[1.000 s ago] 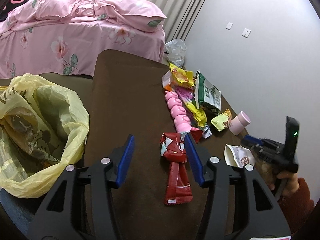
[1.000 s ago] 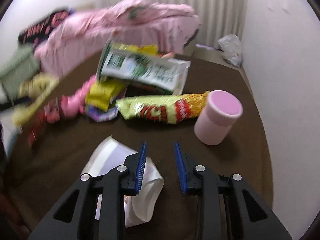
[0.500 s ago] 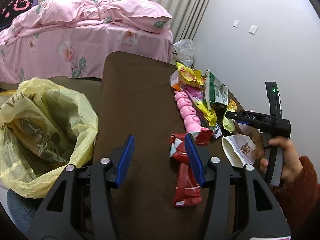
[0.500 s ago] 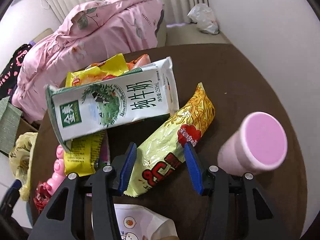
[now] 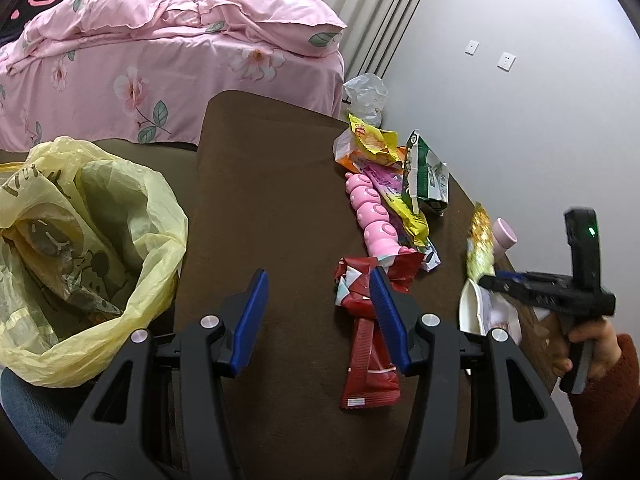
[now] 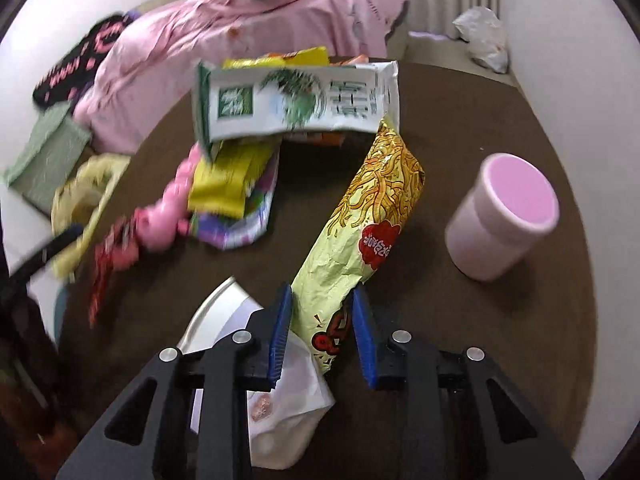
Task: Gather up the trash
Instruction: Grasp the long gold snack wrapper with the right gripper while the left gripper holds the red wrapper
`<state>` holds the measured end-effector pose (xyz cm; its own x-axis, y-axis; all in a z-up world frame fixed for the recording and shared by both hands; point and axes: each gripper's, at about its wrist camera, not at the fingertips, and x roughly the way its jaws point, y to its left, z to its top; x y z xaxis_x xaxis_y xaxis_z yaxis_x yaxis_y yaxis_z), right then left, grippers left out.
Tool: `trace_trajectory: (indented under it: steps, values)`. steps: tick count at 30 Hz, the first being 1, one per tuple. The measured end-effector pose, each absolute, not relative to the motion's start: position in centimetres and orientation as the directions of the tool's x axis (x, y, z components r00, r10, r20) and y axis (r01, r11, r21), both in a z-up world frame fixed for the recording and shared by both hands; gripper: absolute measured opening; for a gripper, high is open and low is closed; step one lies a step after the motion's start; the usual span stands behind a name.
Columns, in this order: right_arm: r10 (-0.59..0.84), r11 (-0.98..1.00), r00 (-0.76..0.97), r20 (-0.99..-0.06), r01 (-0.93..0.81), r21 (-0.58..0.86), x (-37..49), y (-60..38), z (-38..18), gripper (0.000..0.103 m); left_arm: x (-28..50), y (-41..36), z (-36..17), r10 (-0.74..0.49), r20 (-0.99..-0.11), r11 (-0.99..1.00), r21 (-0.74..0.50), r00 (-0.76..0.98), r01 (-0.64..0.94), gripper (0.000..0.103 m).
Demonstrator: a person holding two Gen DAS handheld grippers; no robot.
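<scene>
Trash bag [image 5: 92, 240], yellow, gapes to the left of my left gripper [image 5: 316, 316], whose jaws stand apart over the brown table [image 5: 272, 184] with nothing between them. Red wrapper [image 5: 370, 344] lies just behind its right finger. Further right, my right gripper [image 6: 322, 330] has just been closing its jaws, and the blue pads now pinch the near end of the yellow noodle packet [image 6: 372, 220]. White paper bag [image 6: 280, 400] lies under its left finger; pink cup [image 6: 504, 216] stands off to its right.

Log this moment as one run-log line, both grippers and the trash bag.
right gripper: jaws just closing, shut on noodle snack wrapper | left gripper: open, empty, over table | yellow trash bag: open
</scene>
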<state>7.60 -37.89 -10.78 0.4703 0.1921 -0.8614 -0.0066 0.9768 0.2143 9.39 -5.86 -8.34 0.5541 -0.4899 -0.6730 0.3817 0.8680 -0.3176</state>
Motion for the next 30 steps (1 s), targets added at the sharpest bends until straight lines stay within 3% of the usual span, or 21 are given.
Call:
trace_trajectory:
  steps: [3,6,16,22,24,30]
  values:
    - [0.149,0.988,0.479,-0.865,-0.04,0.148,5.7,-38.0,-10.4,0.033,9.4,-6.1,-8.4,-0.495,-0.677,0.865,-0.324,0.544,0.384,0.05]
    - [0.178,0.982,0.516,-0.838,-0.035,0.187,4.9,-38.4,-9.9,0.047,9.3,-6.5,-8.5,-0.497,-0.68,0.862,-0.319,0.538,0.393,0.05]
    - [0.122,0.972,0.541,-0.832,0.106,0.211,9.8,-41.2,-10.3,0.047,9.0,-6.6,-8.1,-0.49,-0.68,0.865,-0.304,0.546,0.398,0.05]
    - [0.056,0.992,0.475,-0.878,0.07,0.101,13.7,-40.3,-11.5,0.047,9.3,-6.2,-8.1,-0.482,-0.688,0.871,-0.305,0.543,0.386,0.05]
    - [0.043,0.997,0.466,-0.884,0.041,0.07,14.4,-39.8,-11.6,0.037,9.3,-6.1,-8.1,-0.486,-0.69,0.868,-0.306,0.537,0.391,0.05]
    - [0.046,0.999,0.58,-0.813,-0.025,0.039,12.0,-37.9,-8.0,0.026,9.0,-7.2,-8.1,-0.496,-0.7,0.854,-0.286,0.513,0.435,0.05]
